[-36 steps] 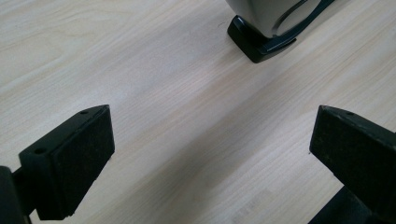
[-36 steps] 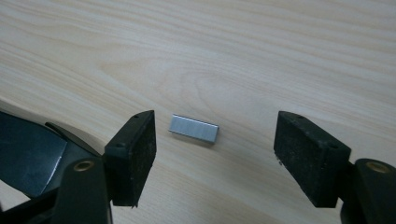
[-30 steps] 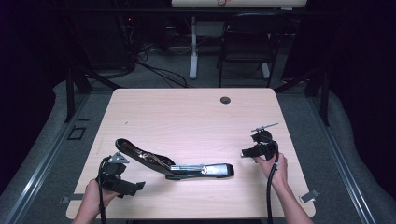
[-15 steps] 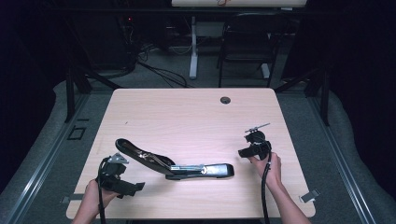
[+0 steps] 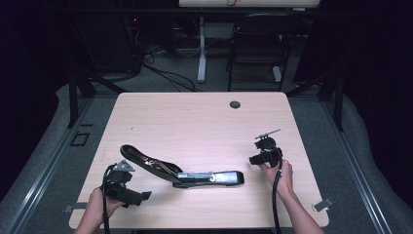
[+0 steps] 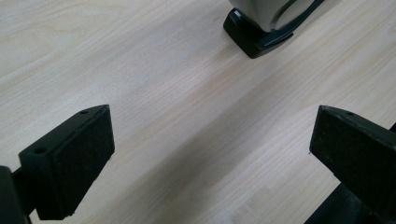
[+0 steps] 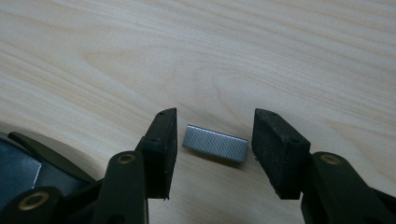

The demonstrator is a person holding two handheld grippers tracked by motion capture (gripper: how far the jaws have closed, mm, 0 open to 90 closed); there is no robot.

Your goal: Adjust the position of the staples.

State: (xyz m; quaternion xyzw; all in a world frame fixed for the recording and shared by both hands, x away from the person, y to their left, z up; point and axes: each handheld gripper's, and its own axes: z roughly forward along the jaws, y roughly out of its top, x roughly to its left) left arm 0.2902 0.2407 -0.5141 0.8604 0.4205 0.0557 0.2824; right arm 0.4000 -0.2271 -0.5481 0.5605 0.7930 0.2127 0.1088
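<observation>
A black and silver stapler [image 5: 185,173] lies swung open on the wooden table [image 5: 195,117], its top arm reaching back to the left. A short silver strip of staples [image 7: 215,143] lies flat on the wood between the jaws of my right gripper [image 7: 215,149]. The jaws have just been closing and stand a small gap off each end of the strip, so the gripper is open. In the high view the right gripper [image 5: 256,158] sits just right of the stapler's front end. My left gripper [image 6: 210,140] is wide open over bare wood, with one end of the stapler [image 6: 261,28] ahead of it.
A round cable hole [image 5: 235,104] sits near the table's far edge. Beyond the table are a chair [image 5: 255,53], a desk leg [image 5: 201,48] and cables on the floor. The stapler's dark body [image 7: 18,163] shows at the lower left of the right gripper view.
The right hand has shifted a little to the left, toward the stapler's front end. The left hand and the stapler have stayed where they were.
</observation>
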